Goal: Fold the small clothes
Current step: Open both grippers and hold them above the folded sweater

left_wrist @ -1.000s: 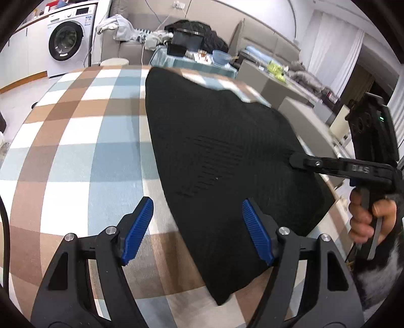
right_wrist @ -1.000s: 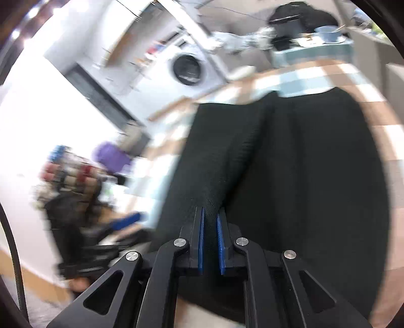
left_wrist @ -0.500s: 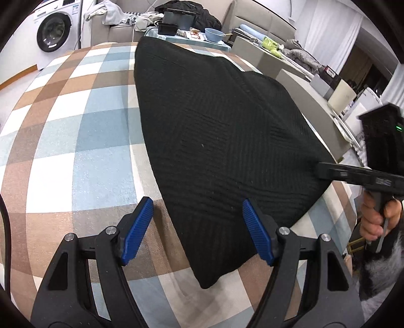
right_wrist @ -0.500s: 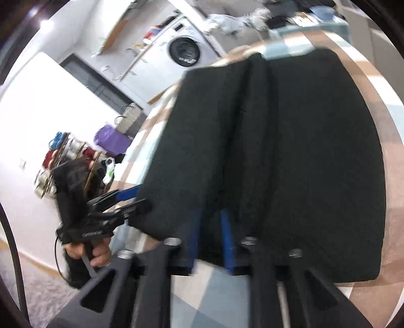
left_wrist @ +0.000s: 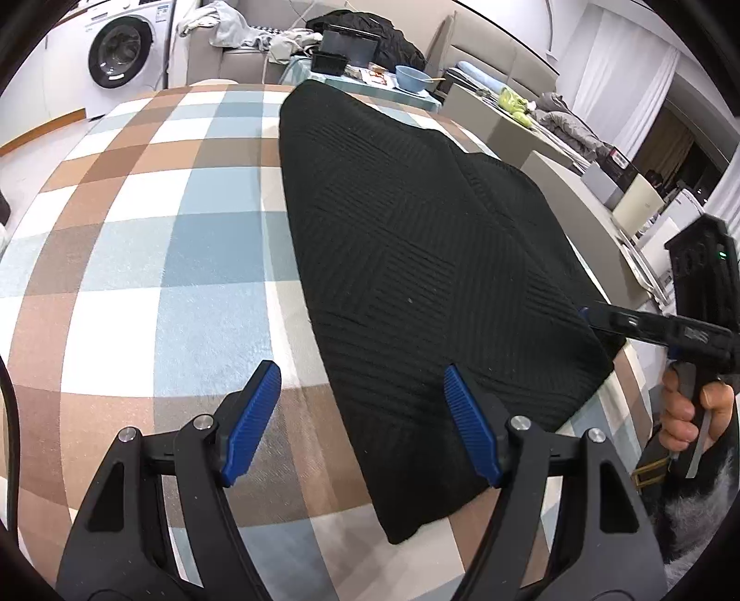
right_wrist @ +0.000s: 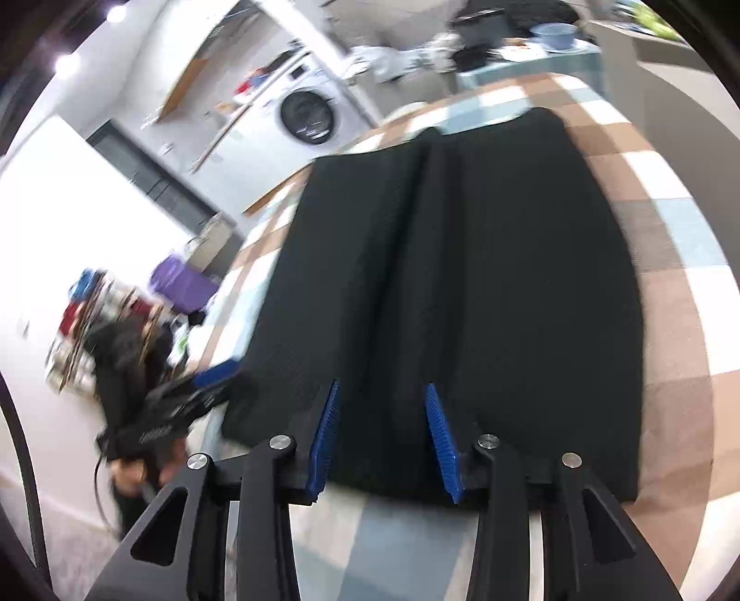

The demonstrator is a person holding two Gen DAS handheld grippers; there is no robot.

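Covering the whole work surface is a plush checked cloth in brown, pale blue and white squares (left_wrist: 152, 259), set in a lived-in room with a white front-loading washing machine (left_wrist: 121, 51) at the far left and a beige sofa (left_wrist: 504, 69) strewn with clothes behind. On the cloth lies the black ribbed knit garment (left_wrist: 416, 259), folded into a long flat panel that runs away from both cameras, with one raised lengthwise ridge seen in the right wrist view.

The left gripper (left_wrist: 365, 416) hangs over the garment's near left corner with its blue-padded jaws spread wide and nothing clamped; one pad is above bare cloth, the other above the knit. The right gripper (right_wrist: 384, 439) sits at the garment's near hem, its jaws opening, the black fabric lying between the pads without being pinched. In the left wrist view that same tool reaches in from the right edge, gripped by a bare hand (left_wrist: 693, 411), its tips at the garment's right border.

Beyond the checked cloth stands a low table with a pale blue bowl (left_wrist: 414, 77) and a black container (left_wrist: 330, 61). A heap of grey and white laundry (left_wrist: 231, 27) rests on the sofa arm. Nothing lies on the garment itself.
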